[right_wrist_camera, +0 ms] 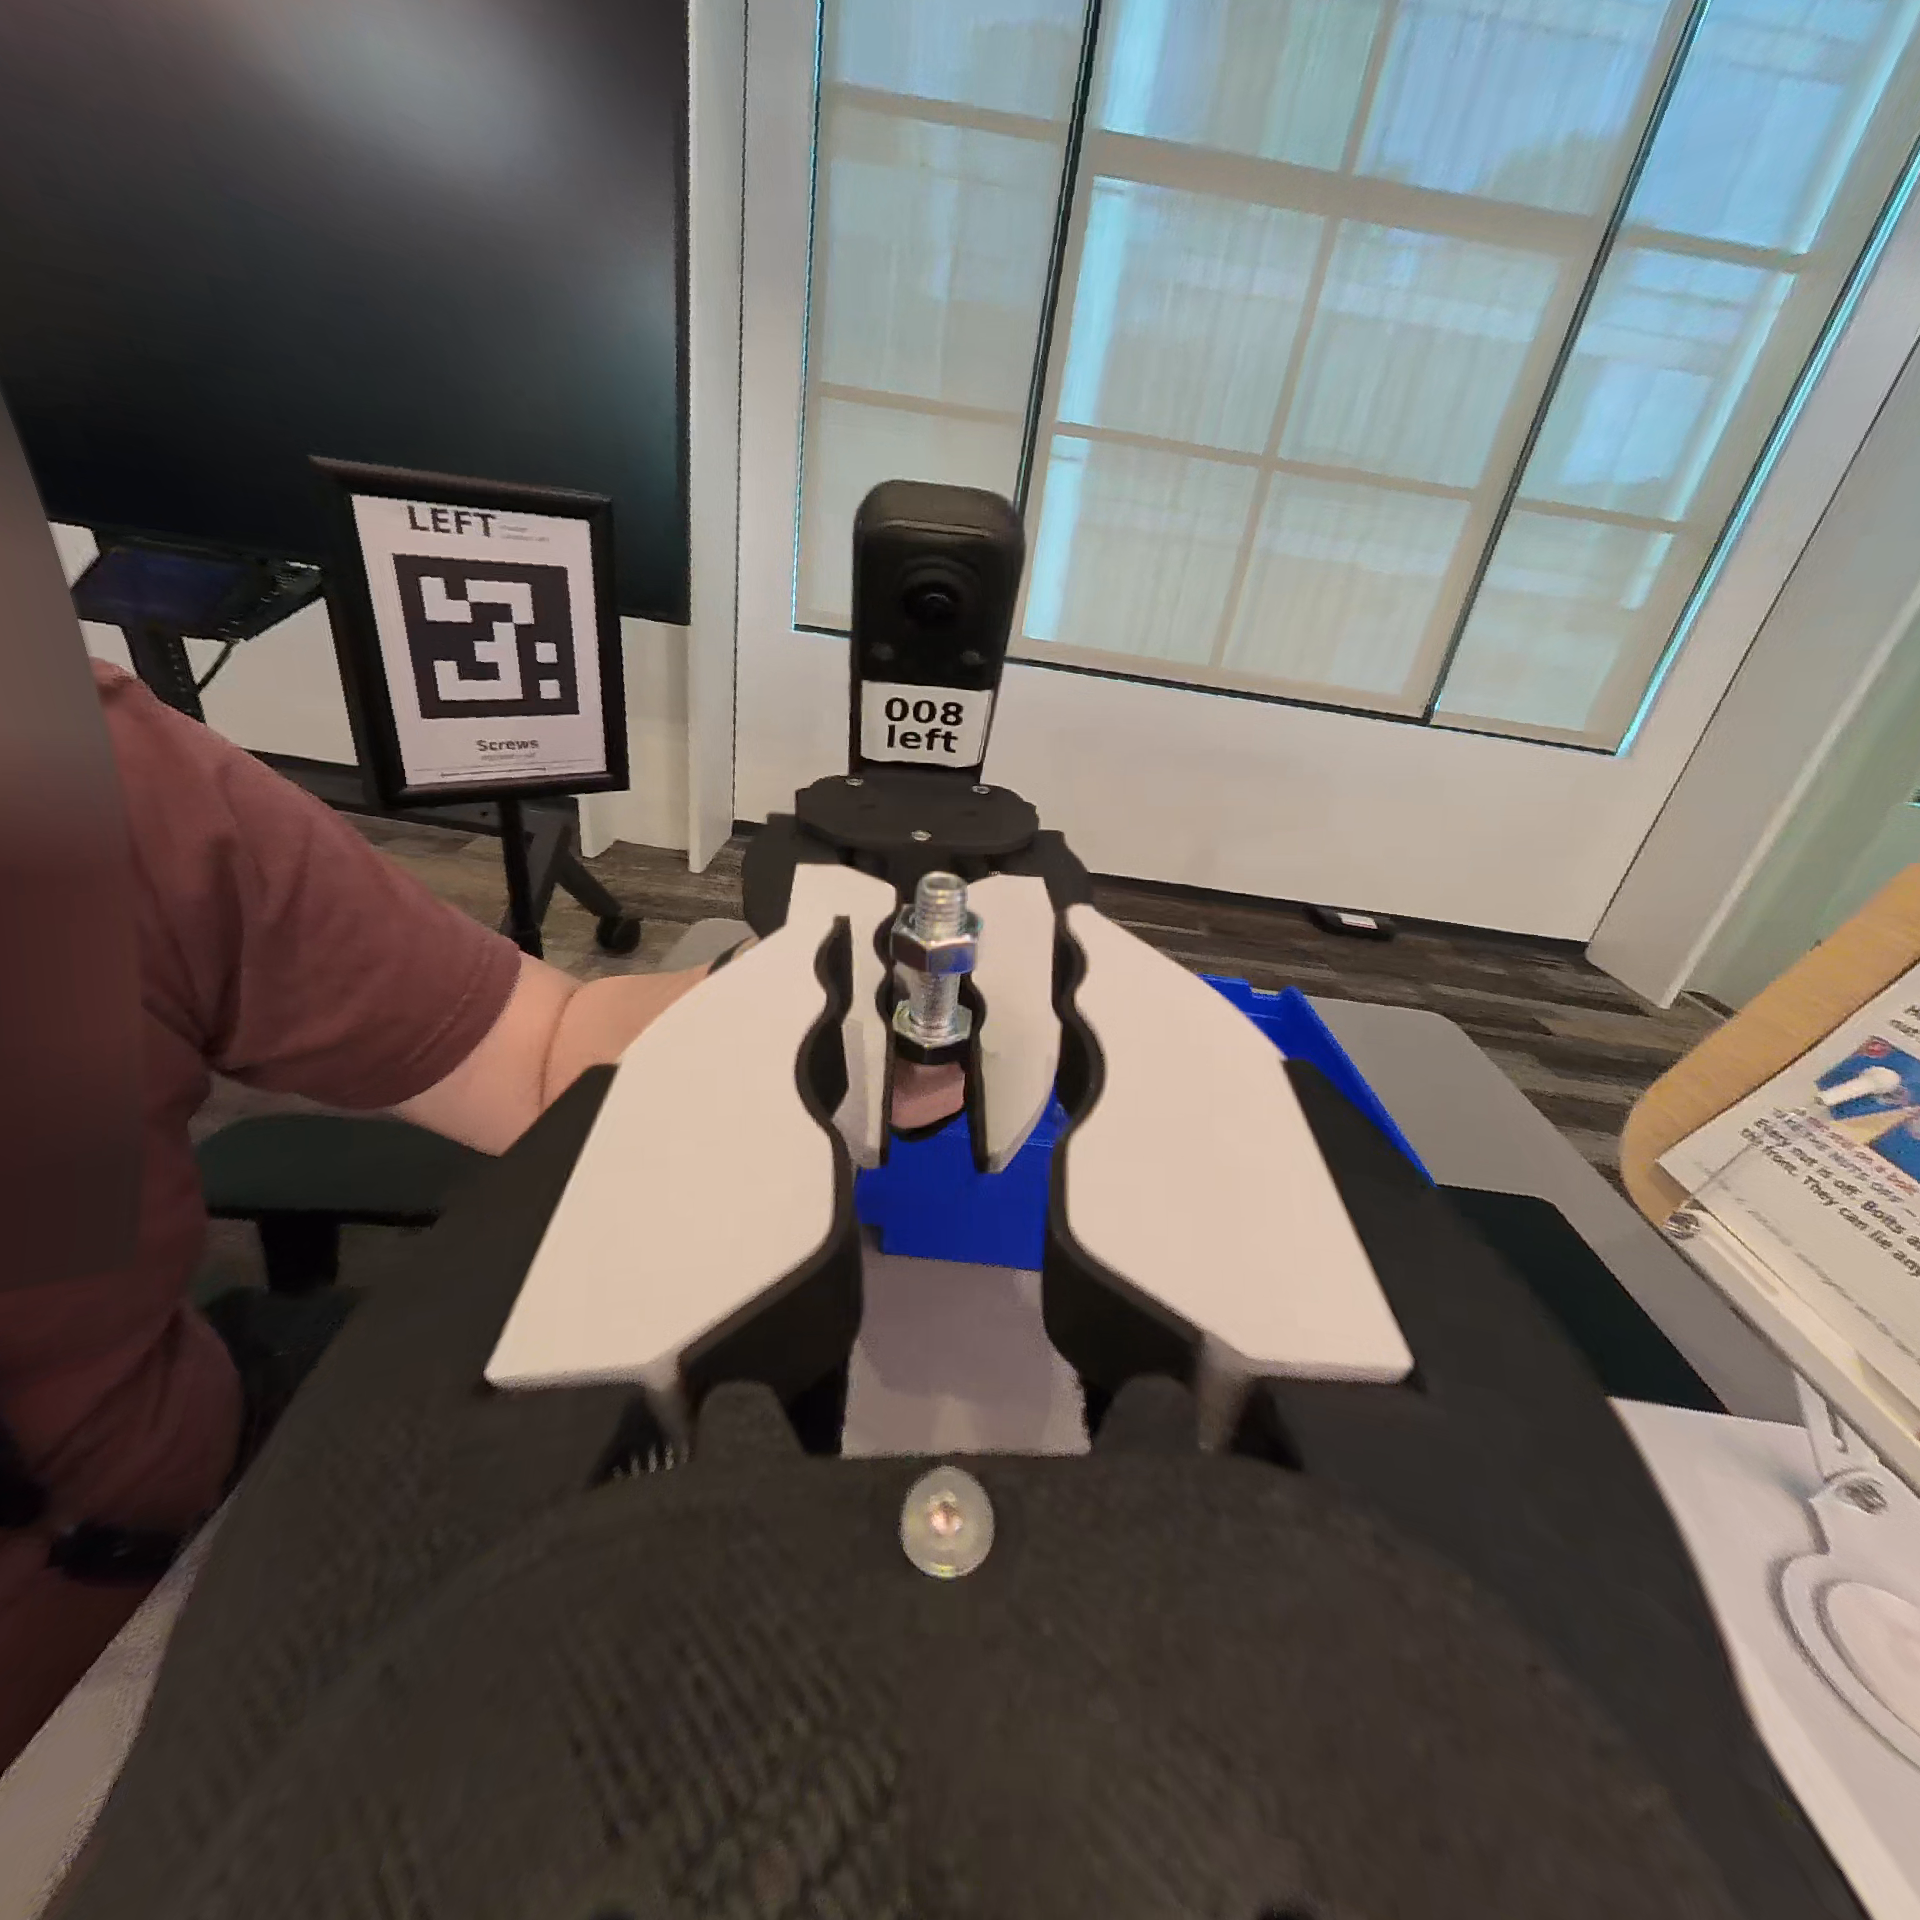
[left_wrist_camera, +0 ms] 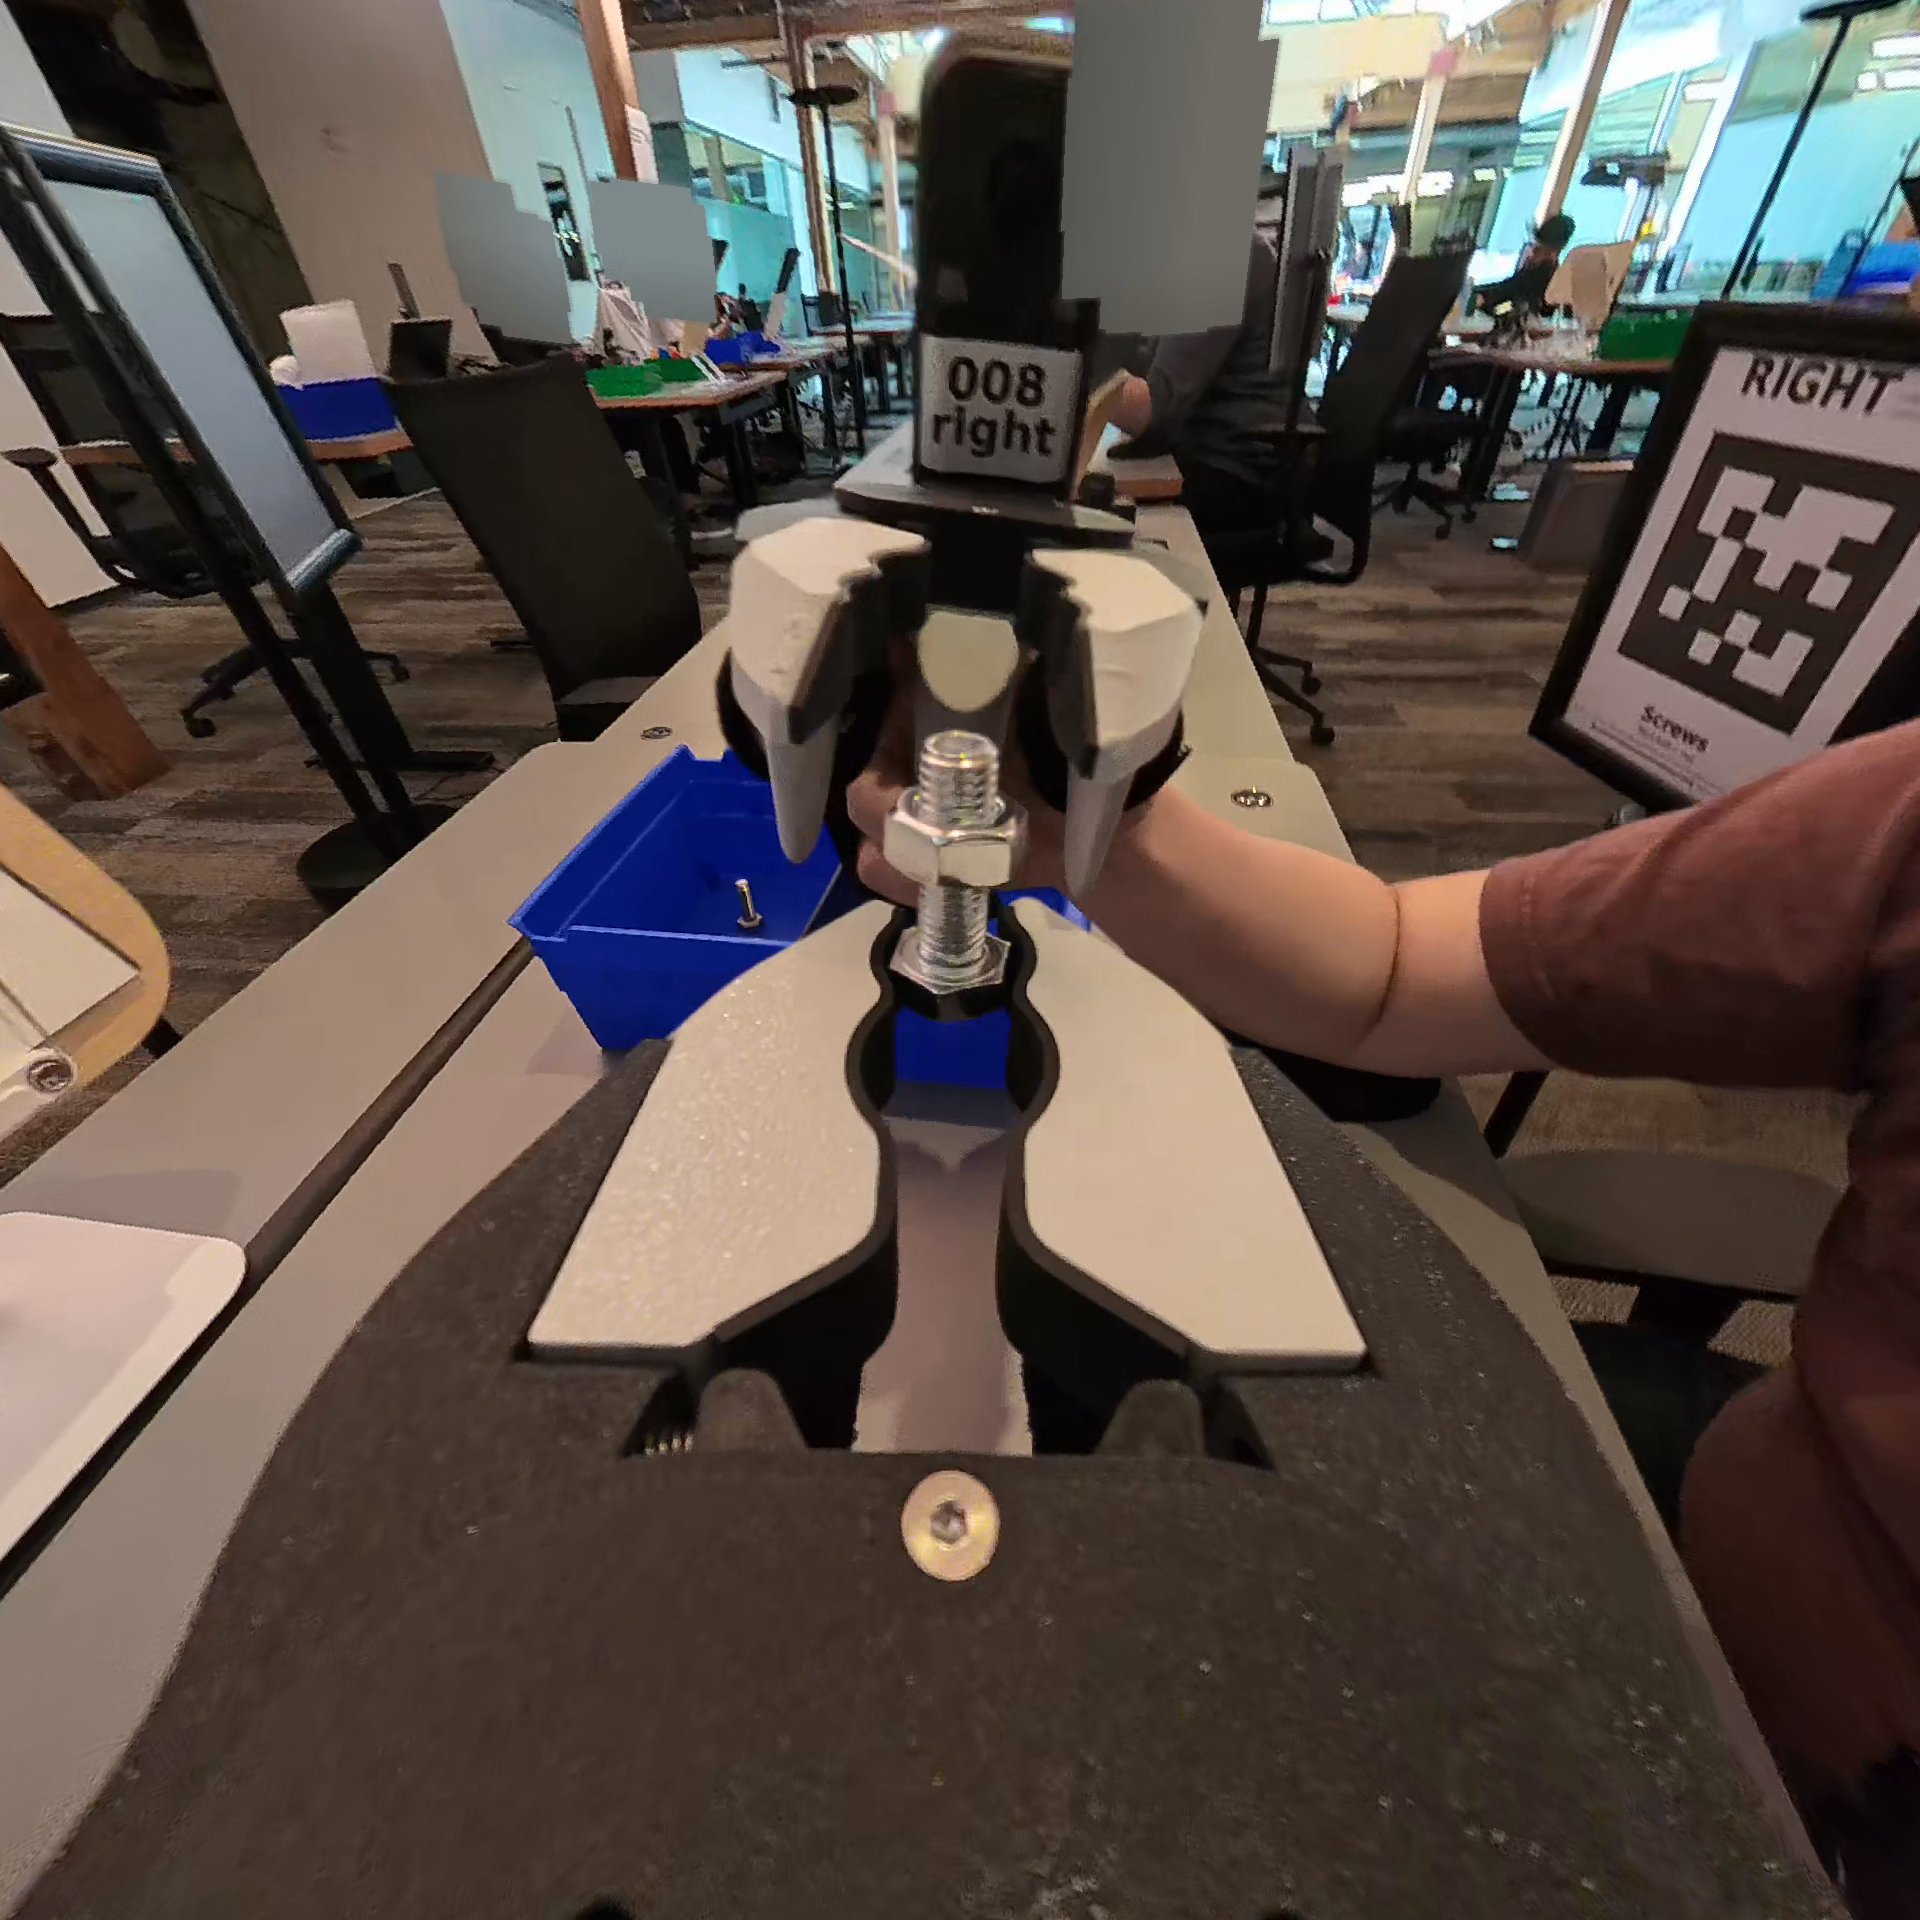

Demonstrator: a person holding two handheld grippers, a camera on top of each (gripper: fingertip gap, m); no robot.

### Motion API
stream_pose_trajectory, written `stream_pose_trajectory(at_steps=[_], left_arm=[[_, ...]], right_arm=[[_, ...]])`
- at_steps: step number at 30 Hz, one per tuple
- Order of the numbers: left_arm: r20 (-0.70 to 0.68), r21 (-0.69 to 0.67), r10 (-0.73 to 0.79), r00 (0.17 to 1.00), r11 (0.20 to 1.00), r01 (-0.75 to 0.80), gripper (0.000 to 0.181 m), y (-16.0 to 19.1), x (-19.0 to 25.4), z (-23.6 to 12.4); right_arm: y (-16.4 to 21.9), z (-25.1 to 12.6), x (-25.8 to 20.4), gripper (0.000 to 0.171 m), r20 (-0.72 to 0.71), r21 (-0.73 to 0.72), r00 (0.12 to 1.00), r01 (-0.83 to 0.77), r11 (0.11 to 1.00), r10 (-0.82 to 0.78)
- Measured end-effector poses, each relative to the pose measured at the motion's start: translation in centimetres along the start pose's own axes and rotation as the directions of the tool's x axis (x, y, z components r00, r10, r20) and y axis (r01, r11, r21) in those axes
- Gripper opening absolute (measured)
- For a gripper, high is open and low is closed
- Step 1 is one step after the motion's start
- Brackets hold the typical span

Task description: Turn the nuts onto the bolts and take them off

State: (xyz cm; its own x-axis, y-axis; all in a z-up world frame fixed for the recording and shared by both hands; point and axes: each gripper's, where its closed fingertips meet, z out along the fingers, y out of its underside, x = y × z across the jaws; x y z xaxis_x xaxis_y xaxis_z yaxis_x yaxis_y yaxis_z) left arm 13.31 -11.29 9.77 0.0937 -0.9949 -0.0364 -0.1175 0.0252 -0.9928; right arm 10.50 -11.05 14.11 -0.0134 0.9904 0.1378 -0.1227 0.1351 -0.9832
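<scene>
Over the grey surface [left_wrist_camera: 312, 997] and blue bin [left_wrist_camera: 665, 914], my left claw [left_wrist_camera: 951, 971] grips the bolt [left_wrist_camera: 954, 914] head, upright. The nut [left_wrist_camera: 954, 842] sits mid-thread; my right claw [right_wrist_camera: 940, 966] straddles it open. Next, I judge: close and turn.

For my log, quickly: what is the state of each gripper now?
Left gripper: closed on the bolt head, nut on its shaft.
Right gripper: open, fingers either side of the nut.
</scene>
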Motion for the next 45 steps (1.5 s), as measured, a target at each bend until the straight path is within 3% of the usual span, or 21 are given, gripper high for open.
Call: stream_pose_trajectory(at_steps=[6,13,19,27,35,45], left_arm=[[-0.036,0.011,-0.019,0.999,1.000,0.019,0.015,-0.2,0.5,0.0],[-0.036,-0.023,0.001,0.999,1.000,-0.001,0.015,0.1,0.9,0.1],[-0.032,-0.075,-0.010,0.999,0.997,0.008,0.015,0.9,0.9,0.5],[-0.025,-0.109,0.006,1.000,0.994,-0.009,0.015,1.3,1.0,0.7],[-0.018,-0.028,0.001,1.000,1.000,-0.001,0.022,0.3,0.7,0.7],[0.024,-0.015,0.031,0.999,0.999,-0.030,0.015,0.0,0.4,0.6]], right_arm=[[0.9,0.6,-0.1,0.033,0.025,-0.026,0.999,-0.037,0.999,0.038],[0.1,-0.4,0.3,0.025,0.085,0.042,0.986,-0.151,0.988,0.147],[0.6,1.2,-1.4,0.033,0.046,-0.038,0.999,-0.008,0.999,0.010],[1.2,0.8,-1.3,0.010,0.075,-0.090,0.993,-0.082,0.993,0.088],[0.0,0.8,-1.0,0.010,0.052,0.007,0.995,-0.085,0.996,0.084],[-0.1,1.0,-1.1,0.010,0.048,0.029,0.997,-0.056,0.998,0.054]])
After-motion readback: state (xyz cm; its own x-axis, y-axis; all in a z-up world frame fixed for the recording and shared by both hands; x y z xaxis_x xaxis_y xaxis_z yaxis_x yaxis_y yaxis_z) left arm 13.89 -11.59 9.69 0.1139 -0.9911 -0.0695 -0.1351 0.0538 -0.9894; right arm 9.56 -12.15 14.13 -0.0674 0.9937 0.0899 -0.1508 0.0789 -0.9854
